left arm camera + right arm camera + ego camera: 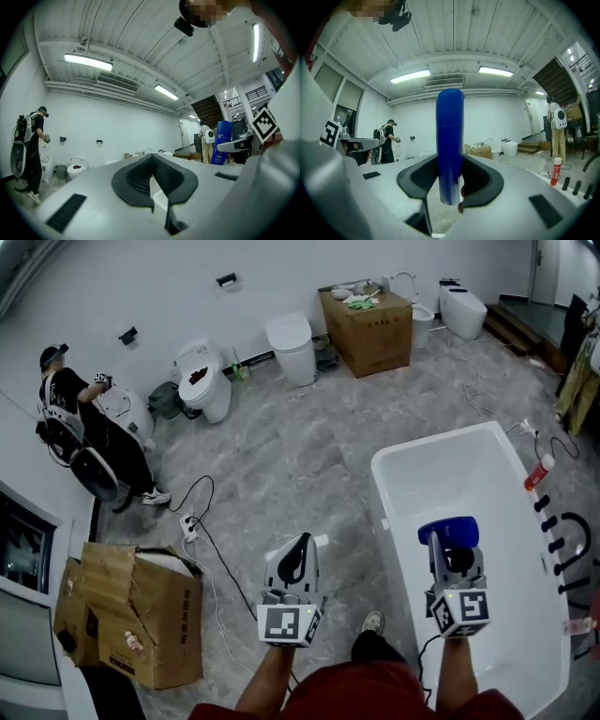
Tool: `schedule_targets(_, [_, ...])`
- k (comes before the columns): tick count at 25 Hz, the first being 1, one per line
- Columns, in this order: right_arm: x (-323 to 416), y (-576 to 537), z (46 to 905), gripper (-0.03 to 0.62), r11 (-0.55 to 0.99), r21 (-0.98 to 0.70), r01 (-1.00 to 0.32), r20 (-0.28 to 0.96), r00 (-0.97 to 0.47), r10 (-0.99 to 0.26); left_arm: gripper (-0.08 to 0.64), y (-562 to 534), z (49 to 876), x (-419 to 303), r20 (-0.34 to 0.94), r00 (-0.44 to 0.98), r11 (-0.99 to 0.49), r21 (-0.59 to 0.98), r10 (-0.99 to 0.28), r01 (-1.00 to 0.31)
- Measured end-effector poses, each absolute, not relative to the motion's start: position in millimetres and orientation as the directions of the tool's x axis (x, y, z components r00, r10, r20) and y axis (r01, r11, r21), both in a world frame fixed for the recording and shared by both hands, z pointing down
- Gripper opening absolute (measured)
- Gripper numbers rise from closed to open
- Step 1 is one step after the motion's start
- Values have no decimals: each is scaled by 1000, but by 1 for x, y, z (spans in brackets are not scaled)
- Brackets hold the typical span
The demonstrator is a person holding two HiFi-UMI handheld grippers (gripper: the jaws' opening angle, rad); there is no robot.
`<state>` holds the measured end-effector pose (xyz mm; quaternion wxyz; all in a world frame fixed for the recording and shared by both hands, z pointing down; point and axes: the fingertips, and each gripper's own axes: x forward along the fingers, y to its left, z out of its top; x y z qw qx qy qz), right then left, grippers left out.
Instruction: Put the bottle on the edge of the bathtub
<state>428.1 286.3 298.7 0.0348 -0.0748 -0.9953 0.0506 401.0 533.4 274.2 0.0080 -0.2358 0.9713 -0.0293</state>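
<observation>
A blue bottle (pixel 448 531) is held over the inside of the white bathtub (pixel 398 463), near its front half. My right gripper (pixel 450 551) is shut on it. In the right gripper view the bottle (pixel 450 140) stands upright between the dark pads of that gripper (pixel 451 183), reaching well past them. My left gripper (pixel 297 557) hangs over the grey floor to the left of the tub. Its jaws meet at the tips and nothing is between them; the left gripper view looks along that gripper (pixel 151 161) towards the room.
A red-and-white bottle (pixel 538 472) and black tap fittings (pixel 562 542) are on the tub's right edge. An open cardboard box (pixel 131 615) and a power strip with cables (pixel 190 524) lie at the left. A person (pixel 80 427) stands by toilets (pixel 204 385) along the far wall.
</observation>
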Motion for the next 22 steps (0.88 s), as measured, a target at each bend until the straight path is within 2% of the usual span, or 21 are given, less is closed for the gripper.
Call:
schedule_targets(16, [320,236,311,149,995,-46,89,65,-994,92,6,470,279,279,-21,-853,852,-75,-521,-519])
schedule_targets(22, [248,261,310,149,996,-56,67,64,-995,71,6,487,284,197,-48,-831,833,-54,-554,-551])
